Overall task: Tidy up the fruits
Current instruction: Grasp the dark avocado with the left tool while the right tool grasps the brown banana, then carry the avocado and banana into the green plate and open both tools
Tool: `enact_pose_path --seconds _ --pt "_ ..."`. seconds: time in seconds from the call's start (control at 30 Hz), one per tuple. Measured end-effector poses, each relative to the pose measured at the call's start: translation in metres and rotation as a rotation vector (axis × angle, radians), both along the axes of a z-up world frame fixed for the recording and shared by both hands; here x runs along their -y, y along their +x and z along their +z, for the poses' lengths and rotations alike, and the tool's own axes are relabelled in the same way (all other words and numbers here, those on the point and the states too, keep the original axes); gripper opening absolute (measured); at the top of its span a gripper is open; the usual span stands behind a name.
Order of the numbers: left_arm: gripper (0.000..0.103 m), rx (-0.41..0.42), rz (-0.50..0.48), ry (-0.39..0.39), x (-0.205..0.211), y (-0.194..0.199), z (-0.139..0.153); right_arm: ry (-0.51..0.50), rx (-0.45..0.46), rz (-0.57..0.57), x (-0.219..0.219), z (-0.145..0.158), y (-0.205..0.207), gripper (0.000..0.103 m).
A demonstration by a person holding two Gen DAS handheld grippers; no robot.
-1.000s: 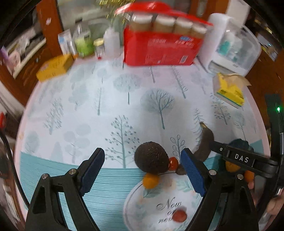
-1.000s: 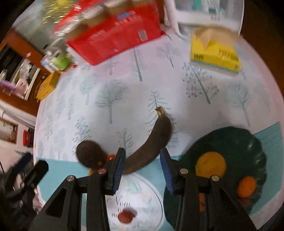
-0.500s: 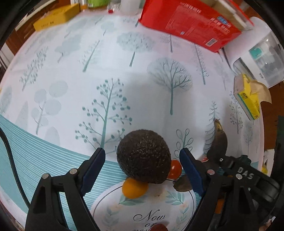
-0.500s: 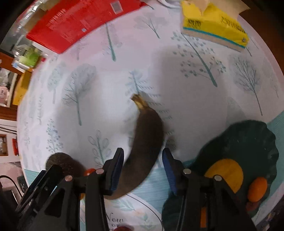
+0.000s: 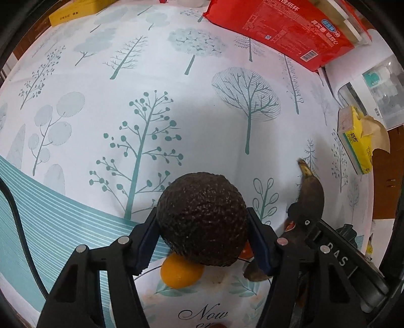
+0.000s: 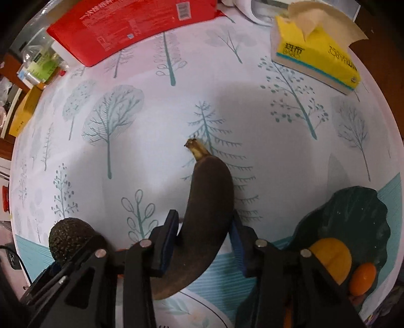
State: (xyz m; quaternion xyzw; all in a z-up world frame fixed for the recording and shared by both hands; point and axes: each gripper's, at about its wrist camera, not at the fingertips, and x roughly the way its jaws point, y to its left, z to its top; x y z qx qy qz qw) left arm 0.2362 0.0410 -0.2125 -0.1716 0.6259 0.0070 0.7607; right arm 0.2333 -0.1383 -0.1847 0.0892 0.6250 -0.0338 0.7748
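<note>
My left gripper (image 5: pixel 202 227) is shut on a dark bumpy avocado (image 5: pixel 203 218), both blue pads touching its sides. Under it lie a small orange fruit (image 5: pixel 180 273) and a red cherry tomato (image 5: pixel 246 251) at the rim of a white printed plate (image 5: pixel 209 297). My right gripper (image 6: pixel 205 242) is shut on a blackened banana (image 6: pixel 205 214), stem pointing away. The banana (image 5: pixel 309 196) and the right gripper's body also show in the left wrist view. The avocado (image 6: pixel 68 236) shows at the lower left of the right wrist view.
A dark green leaf-shaped dish (image 6: pixel 353 222) at the right holds orange fruits (image 6: pixel 330 257). A yellow tissue pack (image 6: pixel 315 58), a red package (image 6: pixel 131 27), a yellow box (image 5: pixel 78 12) and a white appliance (image 5: pixel 366 83) stand along the far side of the tree-print tablecloth (image 5: pixel 176 101).
Both grippers moved forward and closed: the left jaws shut onto the avocado, the right jaws shut onto the banana.
</note>
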Motion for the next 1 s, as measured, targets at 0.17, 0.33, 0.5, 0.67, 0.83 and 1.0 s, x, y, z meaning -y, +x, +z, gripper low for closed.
enact_pose_path --seconds 0.17,0.33,0.5,0.67,0.83,1.0 --pt "0.063 0.009 0.005 -0.002 -0.007 -0.001 0.003 0.065 0.036 -0.001 0.008 0.007 -0.008 0.033" --pt "0.063 0.054 -0.005 0.02 -0.015 -0.009 0.016 0.144 0.119 -0.007 0.02 0.027 -0.02 0.032" --pt "0.063 0.116 -0.029 0.056 -0.02 -0.023 0.036 0.172 0.215 -0.004 0.025 0.047 -0.027 0.032" --pt "0.063 0.156 -0.068 0.068 -0.018 -0.036 0.059 0.195 0.265 -0.002 0.028 0.068 -0.04 0.032" --pt "0.063 0.198 -0.158 0.085 -0.004 -0.059 0.086 0.2 0.289 0.003 0.045 0.092 -0.071 0.032" --pt "0.063 0.224 -0.273 0.082 0.03 -0.081 0.104 0.185 0.303 -0.008 0.076 0.11 -0.113 0.032"
